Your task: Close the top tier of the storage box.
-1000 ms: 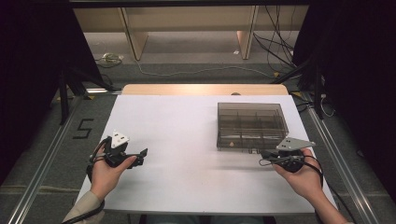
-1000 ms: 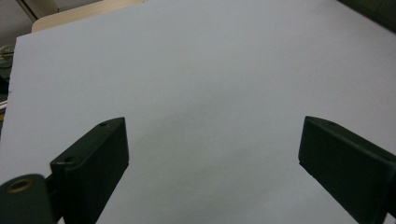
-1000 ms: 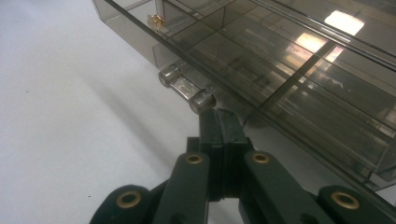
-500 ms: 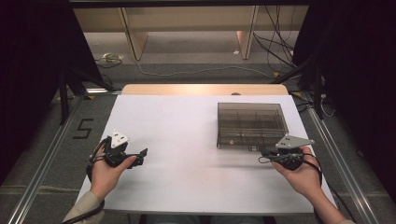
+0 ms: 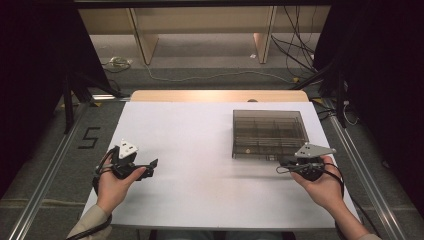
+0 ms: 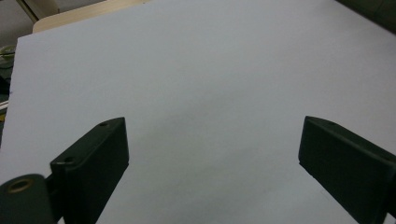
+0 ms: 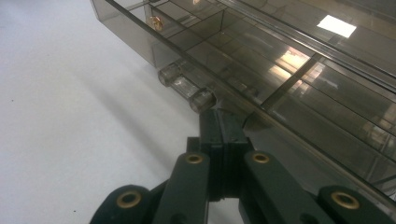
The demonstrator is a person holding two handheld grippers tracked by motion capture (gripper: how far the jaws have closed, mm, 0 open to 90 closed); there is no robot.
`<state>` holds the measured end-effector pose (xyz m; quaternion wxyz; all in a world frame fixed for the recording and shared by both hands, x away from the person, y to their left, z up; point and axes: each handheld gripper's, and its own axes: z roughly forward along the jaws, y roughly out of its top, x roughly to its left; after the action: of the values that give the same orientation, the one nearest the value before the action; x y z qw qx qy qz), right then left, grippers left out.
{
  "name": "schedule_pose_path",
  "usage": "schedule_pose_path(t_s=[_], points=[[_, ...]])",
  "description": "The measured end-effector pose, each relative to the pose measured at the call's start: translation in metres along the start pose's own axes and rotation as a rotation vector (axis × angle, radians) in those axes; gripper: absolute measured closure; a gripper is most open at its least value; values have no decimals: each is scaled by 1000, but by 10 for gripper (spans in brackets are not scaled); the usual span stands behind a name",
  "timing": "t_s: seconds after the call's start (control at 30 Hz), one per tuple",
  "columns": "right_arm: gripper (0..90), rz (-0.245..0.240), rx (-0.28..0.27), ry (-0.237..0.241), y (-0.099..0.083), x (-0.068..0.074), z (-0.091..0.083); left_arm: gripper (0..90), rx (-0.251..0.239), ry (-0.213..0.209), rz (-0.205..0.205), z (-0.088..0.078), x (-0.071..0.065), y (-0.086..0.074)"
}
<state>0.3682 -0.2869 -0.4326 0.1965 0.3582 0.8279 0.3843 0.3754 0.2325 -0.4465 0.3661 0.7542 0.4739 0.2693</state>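
1. Right hand-held gripper [image 5: 286,163] sits at the near edge of the smoky clear compartment box [image 5: 269,132], its two black jaws pressed flat together with nothing between them.
2. From the right gripper view, those shut tips [image 7: 223,122] point right at the box's front edge, just beside a small clear cylindrical latch [image 7: 187,87]; whether they touch it I cannot tell.
3. The box lies flat on the white bench [image 5: 200,150], toward 2 o'clock from the bench's middle, lid closed over its dividers.
4. Left hand-held gripper [image 5: 150,165] hangs out at 8 o'clock, well apart from the box, jaws spread wide over bare bench.
5. The left gripper view shows that wide gap between the jaws [image 6: 212,154], nothing in it.
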Motion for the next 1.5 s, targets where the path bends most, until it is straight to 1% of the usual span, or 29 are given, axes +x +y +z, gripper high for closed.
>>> schedule_pose_path(t_s=[0.67,1.5], points=[[900,3,-15,-15,4,-2,2,84,-3,0,-2,0,0,0],[900,3,-17,-23,6,-4,3,84,-2,0,-1,0,0,0]])
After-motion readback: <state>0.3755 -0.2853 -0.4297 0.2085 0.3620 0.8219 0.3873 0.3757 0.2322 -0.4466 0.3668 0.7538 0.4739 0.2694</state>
